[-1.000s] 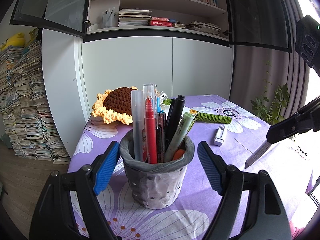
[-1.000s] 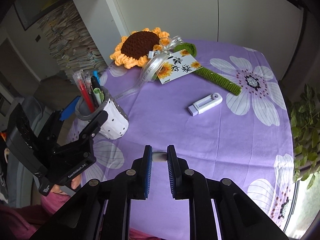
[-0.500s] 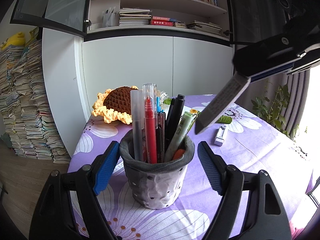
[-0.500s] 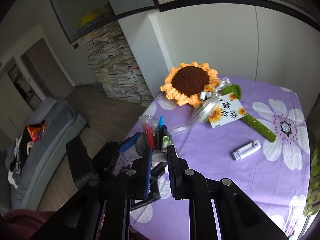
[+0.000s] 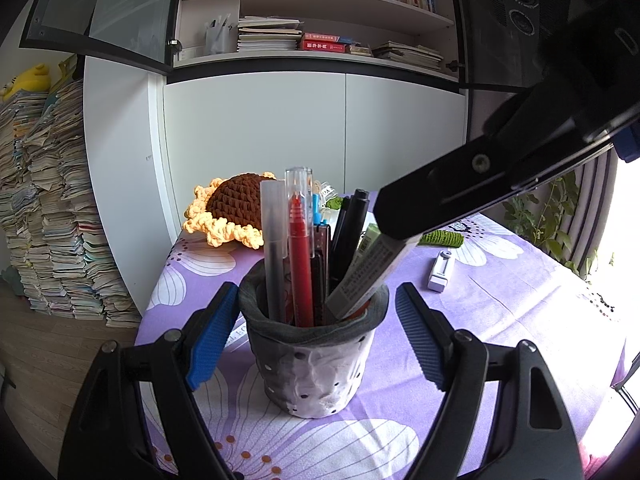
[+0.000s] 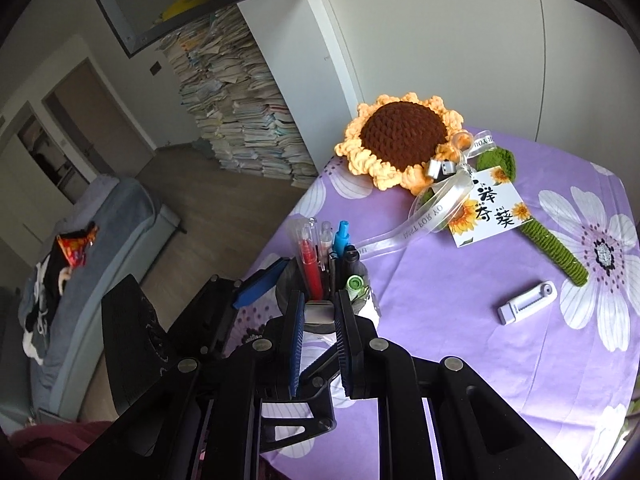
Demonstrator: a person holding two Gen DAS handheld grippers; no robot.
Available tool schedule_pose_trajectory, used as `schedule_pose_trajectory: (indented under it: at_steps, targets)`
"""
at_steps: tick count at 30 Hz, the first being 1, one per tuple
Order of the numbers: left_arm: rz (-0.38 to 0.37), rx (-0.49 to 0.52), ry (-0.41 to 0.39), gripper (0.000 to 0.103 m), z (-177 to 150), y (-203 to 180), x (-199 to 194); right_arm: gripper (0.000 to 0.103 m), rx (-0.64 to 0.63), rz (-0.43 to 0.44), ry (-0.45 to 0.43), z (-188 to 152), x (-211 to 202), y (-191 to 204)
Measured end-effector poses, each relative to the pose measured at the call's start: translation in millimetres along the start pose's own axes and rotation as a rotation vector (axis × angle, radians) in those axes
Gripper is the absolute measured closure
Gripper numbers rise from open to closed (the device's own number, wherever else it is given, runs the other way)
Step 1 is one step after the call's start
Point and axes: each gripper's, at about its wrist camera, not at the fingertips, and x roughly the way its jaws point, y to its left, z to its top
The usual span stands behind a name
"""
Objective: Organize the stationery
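One pen cup [image 5: 316,356] on the table, stuffed with about six pens — a red one [image 5: 300,264], a clear grey one, a blue one, two black, a green highlighter. The right gripper [image 6: 318,334] is pinching a grey flat stick [image 5: 366,270], its tip down inside the cup's right side. The left gripper [image 5: 316,344] is spread wide, one blue pad on each side of the cup, not touching. One white clip-thing [image 6: 527,308] lies far right, one crochet sunflower [image 6: 402,140] at the back. Purple floral tablecloth [image 6: 460,320], white cabinets, bookshelves above, big paper stacks on the left.
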Motion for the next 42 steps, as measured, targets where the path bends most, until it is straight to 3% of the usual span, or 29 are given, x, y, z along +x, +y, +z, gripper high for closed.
schedule_pose_trajectory:
  at_steps: [12, 32, 38, 42]
  targets:
    - [-0.001, 0.002, -0.001, 0.023, -0.4, -0.7, 0.6, 0.086, 0.002, -0.024, 0.05, 3.4, 14.1, -0.7]
    - [-0.002, 0.001, 0.0, 0.023, -1.5, -2.5, 0.6, 0.086, 0.05, -0.068, -0.007, 2.4, -7.6, -17.2]
    - [-0.003, 0.002, 0.0, 0.023, -1.4, -2.5, 0.5, 0.086, 0.154, -0.201, -0.043, 2.1, -27.3, -61.5]
    - [-0.003, 0.002, 0.0, 0.023, -1.4, -2.5, 0.6, 0.086, 0.277, -0.32, 0.001, -0.5, -22.8, -112.0]
